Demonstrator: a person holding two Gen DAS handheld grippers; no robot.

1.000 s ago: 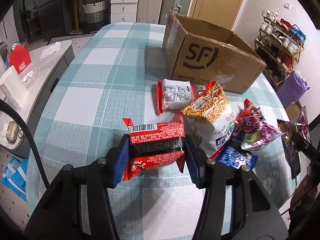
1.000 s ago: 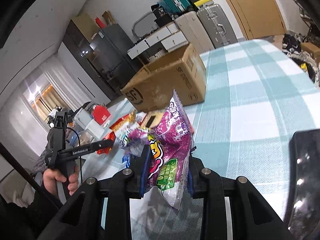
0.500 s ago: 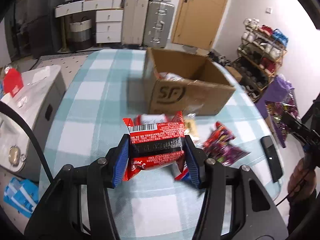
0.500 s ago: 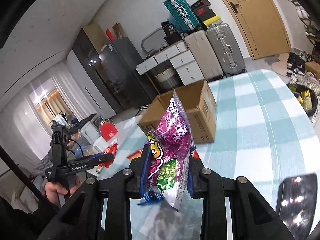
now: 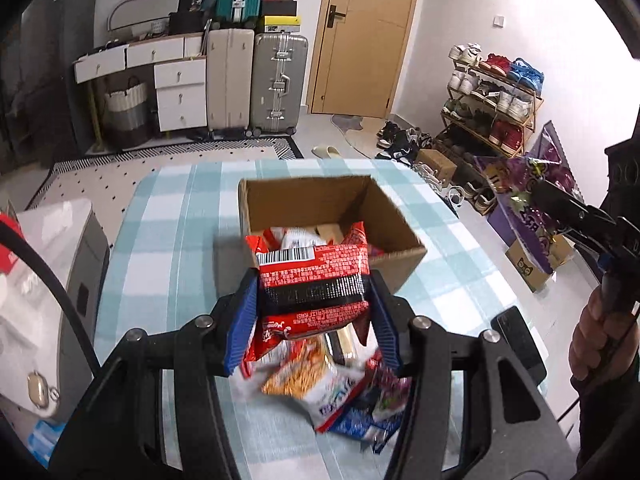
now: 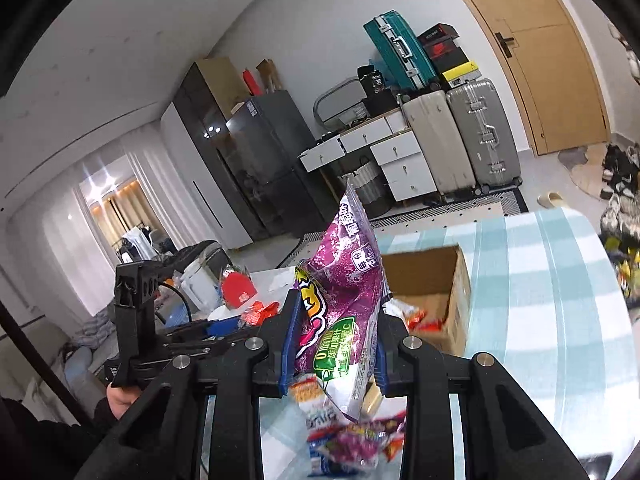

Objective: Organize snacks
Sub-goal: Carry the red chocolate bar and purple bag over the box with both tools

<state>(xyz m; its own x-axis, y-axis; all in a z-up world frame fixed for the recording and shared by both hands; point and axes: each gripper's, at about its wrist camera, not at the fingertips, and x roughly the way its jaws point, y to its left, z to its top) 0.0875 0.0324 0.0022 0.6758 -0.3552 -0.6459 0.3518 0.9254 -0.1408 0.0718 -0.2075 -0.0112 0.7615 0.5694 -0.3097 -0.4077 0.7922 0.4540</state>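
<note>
My left gripper (image 5: pixel 312 316) is shut on a red snack packet (image 5: pixel 316 280) with a barcode and a black band, held high above the table in front of the open cardboard box (image 5: pixel 400 260). Several packets lie inside the box. My right gripper (image 6: pixel 334 340) is shut on a purple snack bag (image 6: pixel 344 292) that stands upright between the blue pads. In the left wrist view that purple bag (image 5: pixel 524 196) hangs at the far right, in the right gripper (image 5: pixel 560 208). A loose pile of snacks (image 5: pixel 332 392) lies on the checked tablecloth (image 5: pixel 172 240) below the left gripper.
A black phone (image 5: pixel 520 340) lies near the table's right edge. A person's hand (image 5: pixel 596 336) holds the right gripper's handle. A grey side cabinet (image 5: pixel 52 264) stands left of the table. Suitcases (image 5: pixel 280 80), drawers and a shoe rack (image 5: pixel 492 100) line the far wall.
Both grippers have risen well above the table with their packets still held. The box now shows from above, its inside visible, and the loose pile has dropped lower in both views.
</note>
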